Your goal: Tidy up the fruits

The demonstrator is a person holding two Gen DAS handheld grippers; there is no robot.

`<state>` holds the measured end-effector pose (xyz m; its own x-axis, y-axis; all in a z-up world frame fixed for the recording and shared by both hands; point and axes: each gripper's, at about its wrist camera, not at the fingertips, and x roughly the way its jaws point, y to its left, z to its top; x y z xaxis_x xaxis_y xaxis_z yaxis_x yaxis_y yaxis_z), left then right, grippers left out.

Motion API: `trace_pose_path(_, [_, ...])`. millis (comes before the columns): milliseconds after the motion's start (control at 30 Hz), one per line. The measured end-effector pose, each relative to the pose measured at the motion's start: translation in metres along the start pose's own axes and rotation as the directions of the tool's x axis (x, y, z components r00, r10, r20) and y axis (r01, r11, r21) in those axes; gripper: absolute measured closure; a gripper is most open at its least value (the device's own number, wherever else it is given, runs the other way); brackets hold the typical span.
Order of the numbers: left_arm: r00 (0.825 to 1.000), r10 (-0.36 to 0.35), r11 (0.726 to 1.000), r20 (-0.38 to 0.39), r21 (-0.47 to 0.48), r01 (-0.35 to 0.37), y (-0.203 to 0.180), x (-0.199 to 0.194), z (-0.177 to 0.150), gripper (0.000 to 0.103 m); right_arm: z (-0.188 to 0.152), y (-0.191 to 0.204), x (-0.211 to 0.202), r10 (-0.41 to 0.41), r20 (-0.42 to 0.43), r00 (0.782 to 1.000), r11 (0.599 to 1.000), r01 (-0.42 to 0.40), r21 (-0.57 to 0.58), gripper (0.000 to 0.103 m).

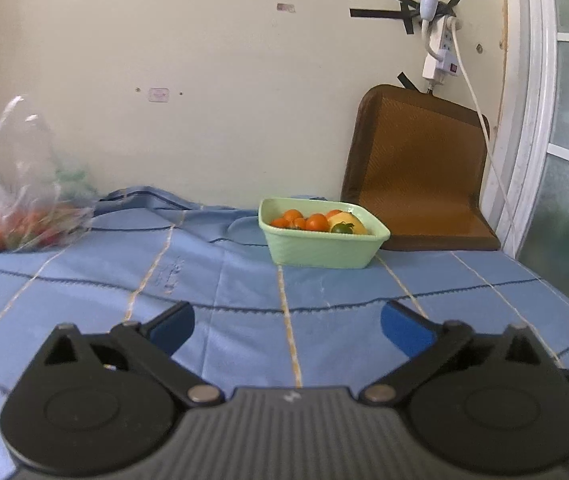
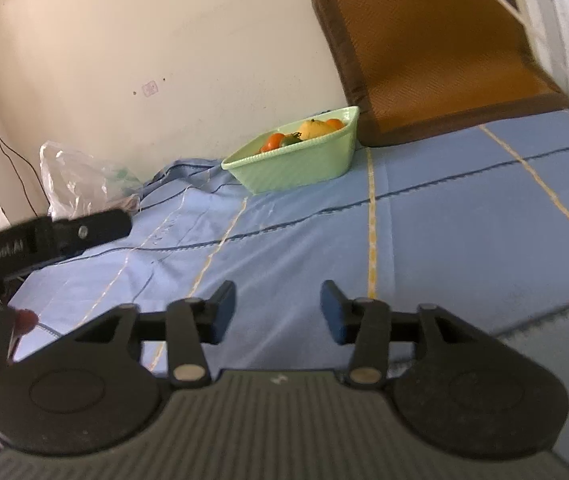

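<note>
One green basket (image 1: 324, 248) (fruit inside), one bag (image 1: 24, 200), left tongs (image 1: 287, 330) wide, right tongs (image 2: 278, 312) narrower, empty.

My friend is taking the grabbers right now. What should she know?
Left gripper: jaws wide open, nothing between them, over the blue cloth.
Right gripper: jaws partly open, also empty.
Green tub: at the back by the wall, next to the brown mat. It already holds small orange-red tomatoes, a yellow fruit and one green one.
Plastic bag: far left by the wall, with more red and green fruit inside.
Done: some fruit is in the tub.
Left: the bag's fruit probably goes there next.
</note>
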<state>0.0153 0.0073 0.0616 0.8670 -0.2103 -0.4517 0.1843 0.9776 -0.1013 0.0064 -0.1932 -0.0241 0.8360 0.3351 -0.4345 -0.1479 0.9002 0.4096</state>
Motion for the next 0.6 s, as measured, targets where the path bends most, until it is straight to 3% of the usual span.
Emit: trace_pose_path(600, [0.988,0.151,0.988,-0.018,0.023,-0.150,-0.004,-0.041,-0.029,0.000,-0.027,0.032,-0.036,0.062,-0.018,0.998,0.997,-0.063,-0.046,0.045])
